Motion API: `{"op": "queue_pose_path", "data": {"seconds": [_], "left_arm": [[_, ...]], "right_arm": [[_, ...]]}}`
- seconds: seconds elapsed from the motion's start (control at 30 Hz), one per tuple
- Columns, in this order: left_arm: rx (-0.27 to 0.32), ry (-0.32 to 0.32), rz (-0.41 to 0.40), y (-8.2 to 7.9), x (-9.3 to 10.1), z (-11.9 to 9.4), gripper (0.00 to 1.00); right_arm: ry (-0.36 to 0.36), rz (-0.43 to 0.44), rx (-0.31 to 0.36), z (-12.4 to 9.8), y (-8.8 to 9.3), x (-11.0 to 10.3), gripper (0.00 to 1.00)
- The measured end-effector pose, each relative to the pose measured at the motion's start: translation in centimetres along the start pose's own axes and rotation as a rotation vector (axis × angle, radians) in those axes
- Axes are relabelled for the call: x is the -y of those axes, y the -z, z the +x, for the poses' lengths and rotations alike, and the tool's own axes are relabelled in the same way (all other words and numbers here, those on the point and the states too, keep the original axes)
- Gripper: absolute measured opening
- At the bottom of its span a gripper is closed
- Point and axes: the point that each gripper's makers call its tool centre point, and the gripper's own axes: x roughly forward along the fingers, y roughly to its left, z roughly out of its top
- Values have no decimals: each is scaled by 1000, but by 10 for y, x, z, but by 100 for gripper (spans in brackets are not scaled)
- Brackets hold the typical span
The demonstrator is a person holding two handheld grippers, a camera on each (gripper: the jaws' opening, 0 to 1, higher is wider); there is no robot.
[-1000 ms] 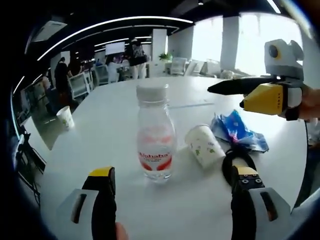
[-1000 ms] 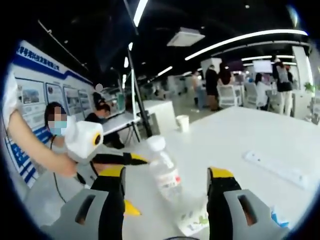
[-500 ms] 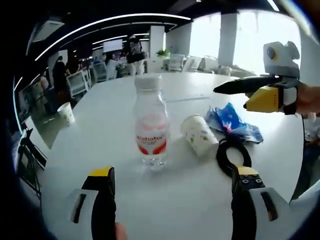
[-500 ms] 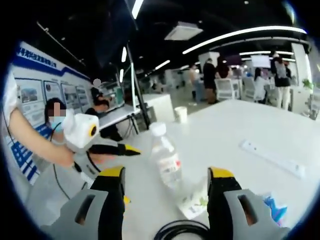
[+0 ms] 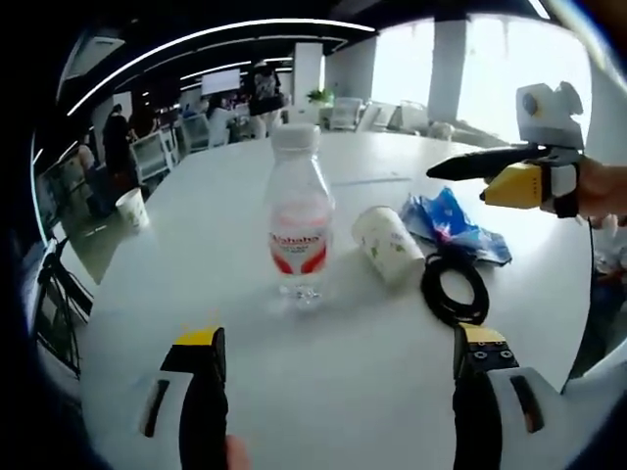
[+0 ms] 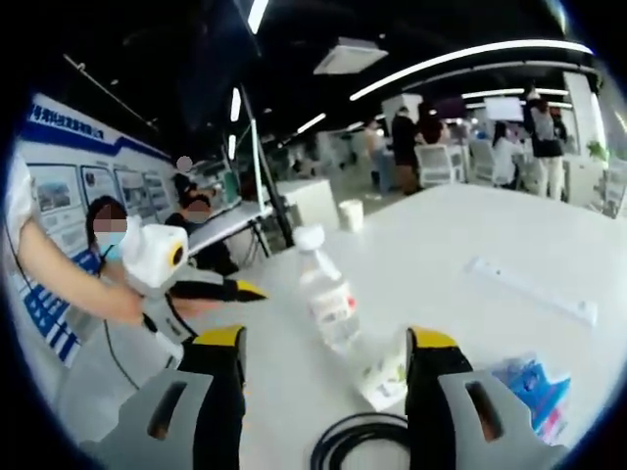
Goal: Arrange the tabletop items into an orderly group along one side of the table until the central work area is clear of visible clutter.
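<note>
A capped water bottle (image 5: 299, 225), clear with a red label, stands upright mid-desk (image 5: 323, 392). At its 3 o'clock a paper cup (image 5: 388, 244) lies tipped, with a black cable coil (image 5: 455, 290) and blue packet (image 5: 453, 224) beyond. Left tool (image 5: 338, 401) spread, holding nothing; right tool (image 6: 328, 397) likewise.

A big white table (image 5: 294, 392) holds everything. A water bottle (image 5: 298, 220) stands up near the middle. Just beside the bottle a paper cup (image 5: 389, 245) lies on its side. Past that cup is a blue wrapper (image 5: 453, 225), and near it a coil of black cable (image 5: 456, 289). Another paper cup (image 5: 131, 208) stands far from the bottle, at the table's edge. A long white strip (image 6: 532, 291) lies flat behind the bottle
</note>
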Motion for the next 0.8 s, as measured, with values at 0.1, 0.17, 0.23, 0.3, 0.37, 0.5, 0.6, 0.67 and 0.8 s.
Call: {"op": "queue_pose_path", "data": {"seconds": [0.1, 0.17, 0.23, 0.3, 0.37, 0.5, 0.6, 0.67, 0.8], "left_arm": [[-12, 1, -10, 6, -1, 0, 94], [-19, 2, -16, 10, -1, -1, 93], [-23, 2, -16, 11, 0, -2, 93], [-26, 3, -16, 13, 0, -1, 93], [-28, 4, -17, 13, 0, -1, 93], [-29, 5, -21, 13, -1, -1, 93], [-20, 7, -30, 12, -1, -1, 92], [-21, 7, -33, 14, -2, -1, 92], [-28, 9, -41, 18, -4, -1, 92]], "right_arm": [[7, 18, -3, -2, 3, 2, 62], [12, 28, -10, -4, 5, 4, 62], [18, 38, -15, -5, 7, 6, 62], [26, 47, -14, -6, 8, 8, 62], [31, 51, -13, -6, 8, 9, 61], [35, 60, -20, -5, 9, 11, 61], [44, 74, -38, -2, 13, 13, 60], [59, 81, -67, -1, 19, 16, 57], [69, 107, -76, 2, 23, 20, 56]]}}
